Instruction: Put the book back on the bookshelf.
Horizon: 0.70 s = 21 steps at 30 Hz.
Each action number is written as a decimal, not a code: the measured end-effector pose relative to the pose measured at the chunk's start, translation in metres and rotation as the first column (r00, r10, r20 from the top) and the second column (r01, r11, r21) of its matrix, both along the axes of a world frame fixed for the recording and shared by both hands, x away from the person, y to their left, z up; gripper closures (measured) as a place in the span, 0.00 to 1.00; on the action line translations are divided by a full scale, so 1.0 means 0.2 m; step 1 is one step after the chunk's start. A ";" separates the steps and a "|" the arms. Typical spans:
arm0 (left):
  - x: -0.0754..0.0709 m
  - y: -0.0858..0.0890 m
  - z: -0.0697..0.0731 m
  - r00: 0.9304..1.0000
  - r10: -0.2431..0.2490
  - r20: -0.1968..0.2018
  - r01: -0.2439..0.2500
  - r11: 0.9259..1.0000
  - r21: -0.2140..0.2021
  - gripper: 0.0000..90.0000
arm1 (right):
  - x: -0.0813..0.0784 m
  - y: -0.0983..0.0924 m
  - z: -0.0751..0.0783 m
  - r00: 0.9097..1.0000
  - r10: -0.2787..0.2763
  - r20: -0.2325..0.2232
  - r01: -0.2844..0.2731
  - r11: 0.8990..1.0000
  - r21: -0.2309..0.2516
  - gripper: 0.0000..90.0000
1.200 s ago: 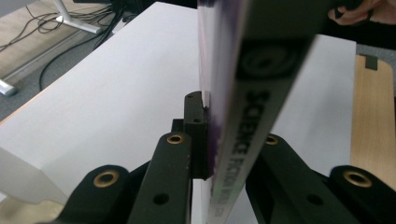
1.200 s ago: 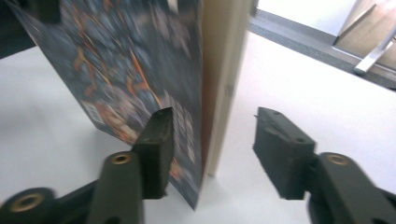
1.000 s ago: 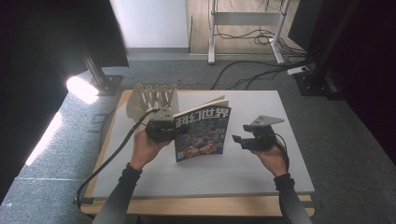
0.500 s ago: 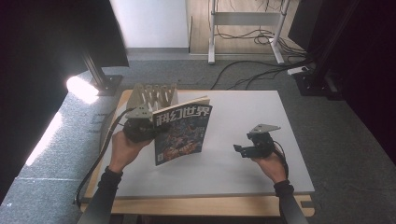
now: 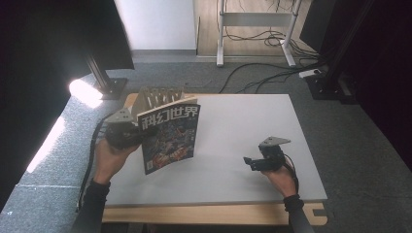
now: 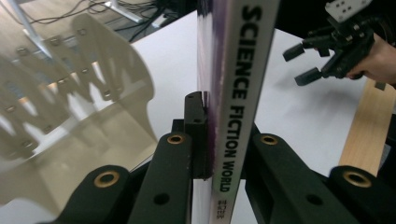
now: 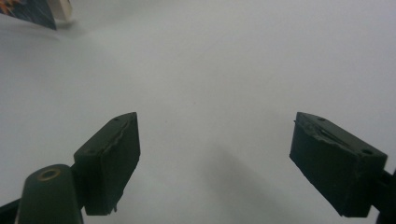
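A magazine [image 5: 169,136] is held upright, spine clamped in the left hand-held gripper [image 5: 127,136], just before the slotted rack [image 5: 158,97], while the right hand-held gripper [image 5: 256,162], jaws just widened and empty, is kept well apart over the desk [image 5: 252,116].

Upright magazine [image 5: 169,137] in left gripper [image 5: 127,136]

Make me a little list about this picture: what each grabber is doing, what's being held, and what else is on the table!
left gripper: shut on the magazine's spine
magazine: held upright, off the table, cover facing the camera
right gripper: open, nothing between its jaws, low over the table
rack: wooden, slotted, at the far left of the table, behind the magazine
table: white top
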<state>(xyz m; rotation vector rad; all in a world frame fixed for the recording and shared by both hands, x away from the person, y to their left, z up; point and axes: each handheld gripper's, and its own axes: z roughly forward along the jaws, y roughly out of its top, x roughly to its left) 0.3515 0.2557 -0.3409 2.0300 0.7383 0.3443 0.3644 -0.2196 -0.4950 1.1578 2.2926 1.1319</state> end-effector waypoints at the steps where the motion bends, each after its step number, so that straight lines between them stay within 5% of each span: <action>1: -0.01 0.02 0.00 1.000 0.010 0.000 -0.010 1.000 -0.003 0.92 | 0.00 0.00 -0.01 1.000 -0.002 -0.002 0.002 1.000 0.002 0.17; 13: -0.05 0.21 0.05 0.994 0.110 0.008 -0.110 0.994 -0.010 0.92 | -0.04 -0.02 -0.14 0.999 -0.014 -0.041 0.014 1.000 0.014 0.15; 21: -0.04 0.34 0.04 0.980 0.197 0.012 -0.197 0.980 -0.011 0.92 | -0.04 -0.02 -0.20 0.999 -0.009 -0.044 0.009 1.000 0.013 0.14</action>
